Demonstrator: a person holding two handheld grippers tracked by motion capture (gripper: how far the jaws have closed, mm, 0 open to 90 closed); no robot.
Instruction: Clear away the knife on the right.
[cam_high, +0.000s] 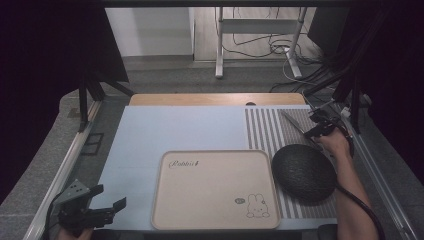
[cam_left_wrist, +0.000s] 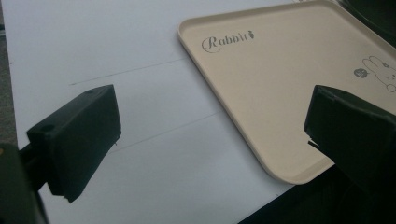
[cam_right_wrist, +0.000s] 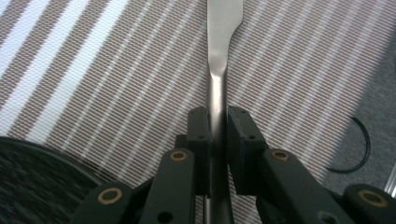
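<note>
From my station, the biggest thing in the high view is the pale blue table (cam_high: 165, 135), which fills the middle of the frame. On its lower centre lies a beige rectangular plastic tray with a rabbit drawing (cam_high: 215, 189), flat and bare. A brown-and-white striped woven placemat (cam_high: 267, 127) runs down the right of the frame, touching the tray's right edge. On that mat, at the lower right, sits a dark speckled round plate (cam_high: 302, 172), just beside the tray.

My right gripper (cam_high: 314, 134) is at the upper right of the high view, above the plate, and its jaws are clamped on the handle of a slim silver metal table knife (cam_high: 295, 125). In the right gripper view the knife (cam_right_wrist: 219, 70) runs straight up the middle of the frame over the stripes, its handle pinched between the two black pads (cam_right_wrist: 200, 140).

My left gripper (cam_high: 107, 205) sits at the lower left of the high view, by the table's near edge and left of the tray. Its jaws stand wide apart with nothing between them.
</note>
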